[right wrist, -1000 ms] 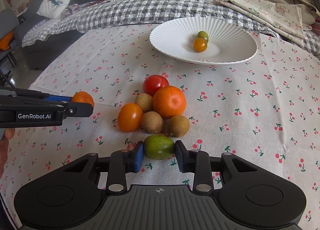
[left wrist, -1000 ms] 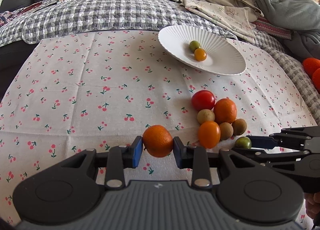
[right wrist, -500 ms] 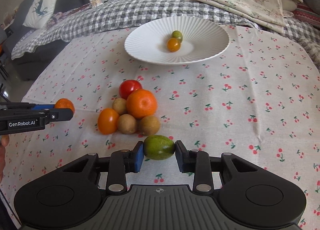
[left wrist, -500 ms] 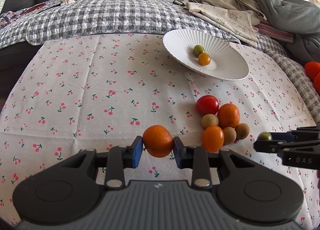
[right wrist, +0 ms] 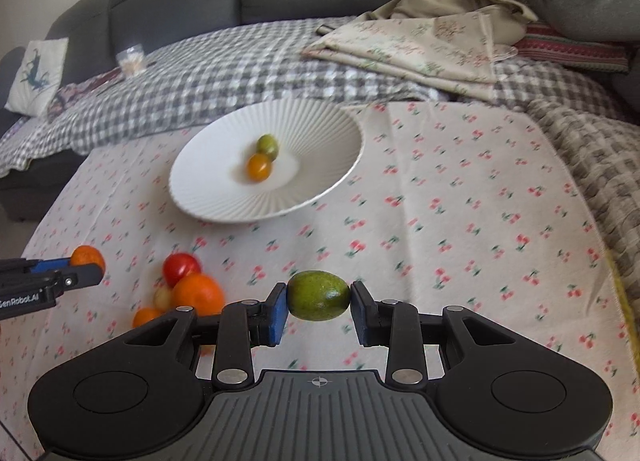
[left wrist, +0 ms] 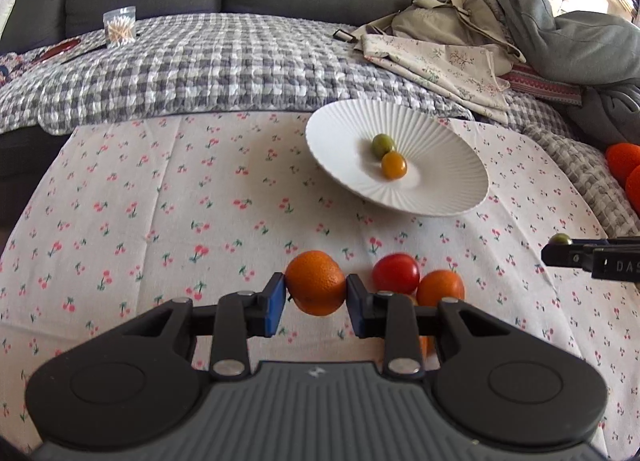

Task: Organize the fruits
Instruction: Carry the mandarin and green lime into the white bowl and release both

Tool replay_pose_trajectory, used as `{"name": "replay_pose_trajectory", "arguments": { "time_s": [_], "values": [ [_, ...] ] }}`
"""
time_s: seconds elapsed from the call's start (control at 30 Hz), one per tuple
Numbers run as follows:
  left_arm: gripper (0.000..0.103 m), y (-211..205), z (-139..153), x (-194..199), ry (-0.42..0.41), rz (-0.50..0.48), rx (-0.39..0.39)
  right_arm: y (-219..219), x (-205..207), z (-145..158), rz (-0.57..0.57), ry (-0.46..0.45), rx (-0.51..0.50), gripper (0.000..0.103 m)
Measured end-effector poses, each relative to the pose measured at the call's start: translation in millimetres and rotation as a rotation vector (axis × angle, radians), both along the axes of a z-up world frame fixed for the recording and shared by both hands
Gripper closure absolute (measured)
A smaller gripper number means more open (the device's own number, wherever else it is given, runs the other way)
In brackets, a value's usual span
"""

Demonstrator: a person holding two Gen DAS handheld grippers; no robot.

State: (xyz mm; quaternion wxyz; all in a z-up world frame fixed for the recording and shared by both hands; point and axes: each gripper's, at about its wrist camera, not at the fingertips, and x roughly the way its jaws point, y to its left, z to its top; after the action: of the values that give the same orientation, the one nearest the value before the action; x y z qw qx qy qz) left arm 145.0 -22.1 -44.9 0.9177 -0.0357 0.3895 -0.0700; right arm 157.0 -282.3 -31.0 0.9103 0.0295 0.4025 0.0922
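Left gripper (left wrist: 316,297): fingers clamped on orange (left wrist: 316,282); carried up off the desk (left wrist: 120,221) since a second earlier
Right gripper (right wrist: 319,312): fingers clamped on green fruit (right wrist: 319,295); likewise raised
Plate (right wrist: 208,189): far desk edge, two small fruits inside; both loads judged bound there
Heap (right wrist: 188,289): near edge, unsorted

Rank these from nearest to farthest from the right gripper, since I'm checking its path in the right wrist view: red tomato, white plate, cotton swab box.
1. Red tomato, low left on the tablecloth.
2. White plate, ahead, middle.
3. Cotton swab box, far left on the checked blanket.
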Motion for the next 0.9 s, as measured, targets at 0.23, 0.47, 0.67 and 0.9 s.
{"name": "replay_pose_trajectory", "arguments": {
  "time_s": [0.23,0.47,0.67,0.9],
  "values": [
    [0.072,-15.5,8.4,29.2,-0.043,-0.013,0.012,-14.0,22.2,7.0,-0.045,-0.027,0.009,0.071],
    [0.072,-35.3,7.5,61.2,-0.062,-0.026,0.006,-15.5,45.5,9.0,-0.051,-0.056,0.009,0.071],
    [0.072,-48.3,0.4,79.8,-0.079,-0.043,0.034,-10.9,66.8,5.1,-0.045,-0.075,0.025,0.071],
    [0.072,-55.7,-7.8,95.8,-0.092,-0.062,0.060,7.4,78.5,0.7,0.002,-0.103,0.036,0.071]
  ]
}}
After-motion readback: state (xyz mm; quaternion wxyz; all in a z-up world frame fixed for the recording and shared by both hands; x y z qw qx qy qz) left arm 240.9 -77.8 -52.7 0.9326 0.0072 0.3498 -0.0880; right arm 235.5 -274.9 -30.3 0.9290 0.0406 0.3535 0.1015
